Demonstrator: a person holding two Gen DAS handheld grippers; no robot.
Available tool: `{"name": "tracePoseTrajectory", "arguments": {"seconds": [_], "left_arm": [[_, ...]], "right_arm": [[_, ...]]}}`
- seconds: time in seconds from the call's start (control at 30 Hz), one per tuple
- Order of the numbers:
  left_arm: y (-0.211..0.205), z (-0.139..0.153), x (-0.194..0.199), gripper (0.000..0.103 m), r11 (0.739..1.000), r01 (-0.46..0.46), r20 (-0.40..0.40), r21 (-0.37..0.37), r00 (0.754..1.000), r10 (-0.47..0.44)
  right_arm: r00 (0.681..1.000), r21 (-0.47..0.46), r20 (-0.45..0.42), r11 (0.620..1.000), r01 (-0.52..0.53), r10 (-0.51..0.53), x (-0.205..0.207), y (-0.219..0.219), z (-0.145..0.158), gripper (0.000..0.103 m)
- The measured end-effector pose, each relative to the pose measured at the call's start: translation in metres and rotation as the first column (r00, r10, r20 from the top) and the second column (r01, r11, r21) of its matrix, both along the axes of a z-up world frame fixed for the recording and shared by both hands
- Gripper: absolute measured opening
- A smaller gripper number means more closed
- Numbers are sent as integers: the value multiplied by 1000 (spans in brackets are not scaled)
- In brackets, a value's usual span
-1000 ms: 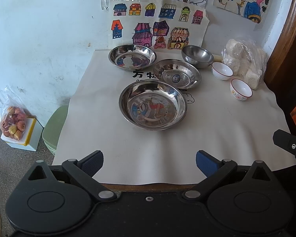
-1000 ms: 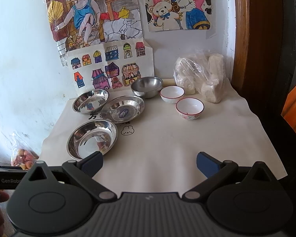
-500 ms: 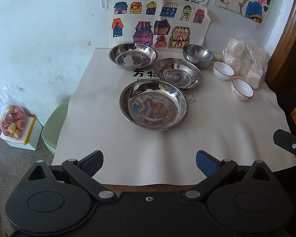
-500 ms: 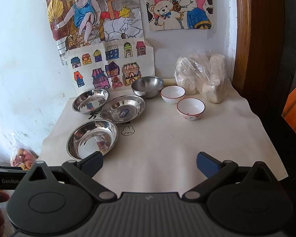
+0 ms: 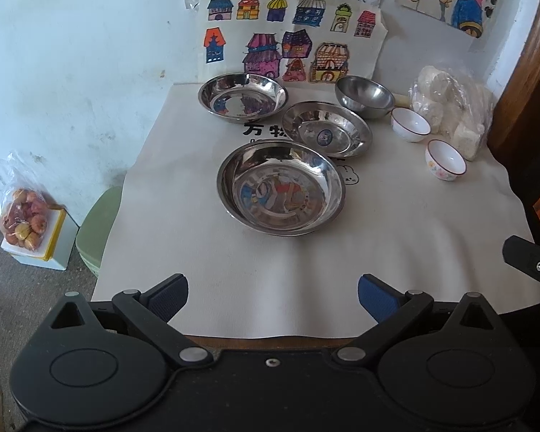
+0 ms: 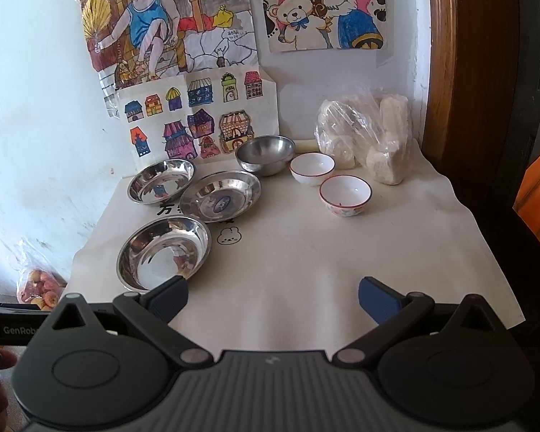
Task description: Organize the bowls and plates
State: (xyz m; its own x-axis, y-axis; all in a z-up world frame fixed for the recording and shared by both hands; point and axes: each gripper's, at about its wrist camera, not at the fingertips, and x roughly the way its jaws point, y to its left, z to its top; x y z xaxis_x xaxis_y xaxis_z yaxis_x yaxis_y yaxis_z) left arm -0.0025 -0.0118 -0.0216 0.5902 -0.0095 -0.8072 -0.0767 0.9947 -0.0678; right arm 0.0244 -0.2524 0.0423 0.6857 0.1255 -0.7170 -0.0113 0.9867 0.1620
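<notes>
Three steel plates lie on the white cloth: a near one (image 5: 280, 189) (image 6: 163, 250), a middle one (image 5: 326, 128) (image 6: 220, 195), and a far left one (image 5: 242, 97) (image 6: 161, 180). A steel bowl (image 5: 364, 95) (image 6: 265, 153) stands at the back. Two white ceramic bowls with red rims stand to its right, one behind (image 5: 410, 124) (image 6: 312, 168) and one in front (image 5: 445, 159) (image 6: 345, 194). My left gripper (image 5: 273, 297) is open and empty above the table's front edge. My right gripper (image 6: 273, 297) is open and empty, further right.
A clear plastic bag of white blocks (image 5: 453, 111) (image 6: 369, 136) sits at the back right by a wooden door frame (image 6: 468, 72). Drawings hang on the wall behind. A green stool (image 5: 97, 226) and a bag of fruit (image 5: 23, 216) are on the floor left of the table.
Both grippers have drifted slightly forward toward the table; the dishes have not moved and both grippers stay open.
</notes>
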Motion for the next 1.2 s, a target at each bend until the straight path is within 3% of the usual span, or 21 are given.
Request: {"name": "tracePoseTrajectory", "arguments": {"seconds": [0.43,0.6,0.87,1.2], "left_arm": [[1,2,31,101,995,-94,-40,44,995,96],[-6,0,55,101,984,-167,-67,57,983,171],[11,-4,86,101,951,-305,-133,47,942,308],[74,-11,145,101,938,-327,-134,116,930,341]], "right_arm": [[1000,-27,-18,999,-22,21,36,-19,-10,103],[995,-43,-28,994,-98,97,69,-25,-19,103],[961,11,-69,963,-269,269,131,-22,-33,103],[920,35,-79,924,-382,383,191,23,-56,103]]}}
